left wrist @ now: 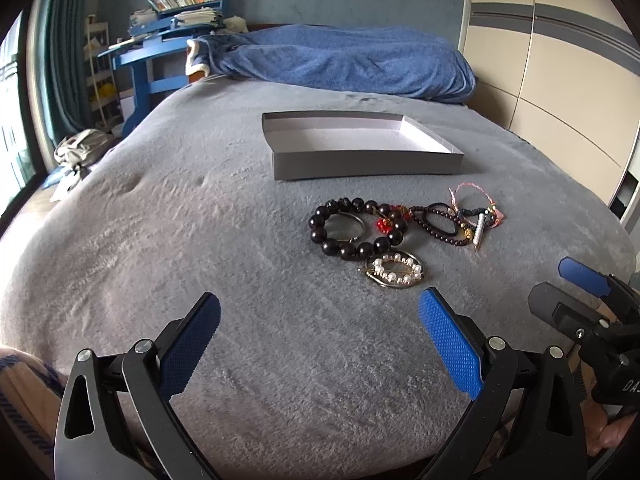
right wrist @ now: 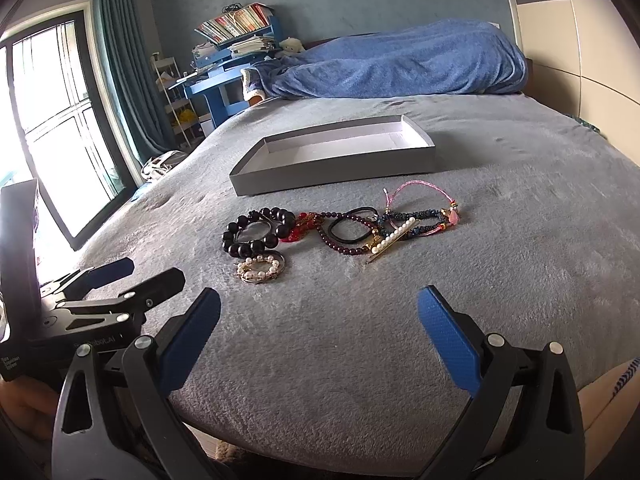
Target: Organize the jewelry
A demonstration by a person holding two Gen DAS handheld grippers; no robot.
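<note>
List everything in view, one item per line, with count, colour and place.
shallow grey cardboard tray: one, grey outside, white inside, nothing in it, on the bed beyond the jewelry
black round-bead bracelet: one, black, left end of the pile
pearl-and-gold oval hair clip: one, white and gold, nearest the grippers
pearl bar pin: one, white, right part of the pile
pink cord bracelet: one, pink, right end
grey plush bedspread: one, grey, under everything
blue blanket: one, blue, far end
left gripper: open, empty
right gripper: open, empty
</note>
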